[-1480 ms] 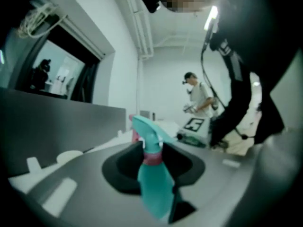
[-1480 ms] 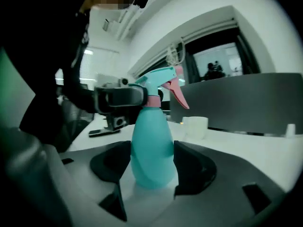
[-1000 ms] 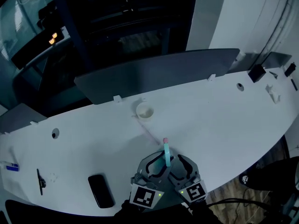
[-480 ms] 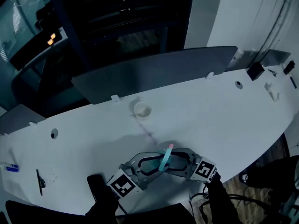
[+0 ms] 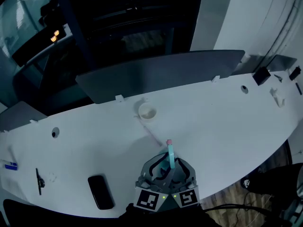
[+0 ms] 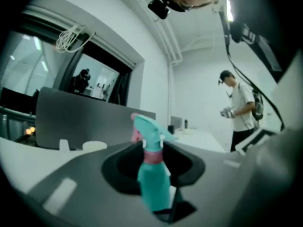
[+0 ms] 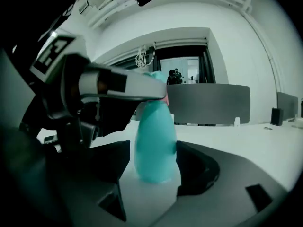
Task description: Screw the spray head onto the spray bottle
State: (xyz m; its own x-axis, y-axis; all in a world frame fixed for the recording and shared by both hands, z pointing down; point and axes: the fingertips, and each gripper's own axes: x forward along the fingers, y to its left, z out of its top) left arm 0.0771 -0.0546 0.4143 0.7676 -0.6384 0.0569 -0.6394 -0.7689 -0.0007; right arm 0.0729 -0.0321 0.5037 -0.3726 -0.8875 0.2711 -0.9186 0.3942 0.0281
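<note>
Left gripper (image 6: 152,161): jaws part closed, clamped on the spray head (image 6: 147,129) at its pink collar (image 6: 152,157)
Right gripper (image 7: 154,164): jaws pressed on either side of the bottle (image 7: 155,141), low on its teal body

Bottle: upright between both grippers, base on the table (image 5: 213,126), close to the front edge and about midway along it. The head looks seated on the neck. How far it is threaded cannot be told

Around it: cup (image 5: 146,112) near the back edge; phone (image 5: 100,192) by the front edge, to the left; pen (image 5: 39,181) further left

Risks, as judged:
- the smooth, tapered body slips in the right pads, so the bottle spins with the head and the thread gains nothing
- the head is tilted by the left grip, so the thread crosses and jams
- a sideways pull this near the front edge tips the bottle off the table

Views compared:
- the left gripper view shows nozzle, head and collar whole, and a person (image 6: 239,110) standing far off
- in the right gripper view a left finger crosses the bottle's top and hides the head, yet it alone shows the body between the pads
- only the head view places the bottle on the table
</note>
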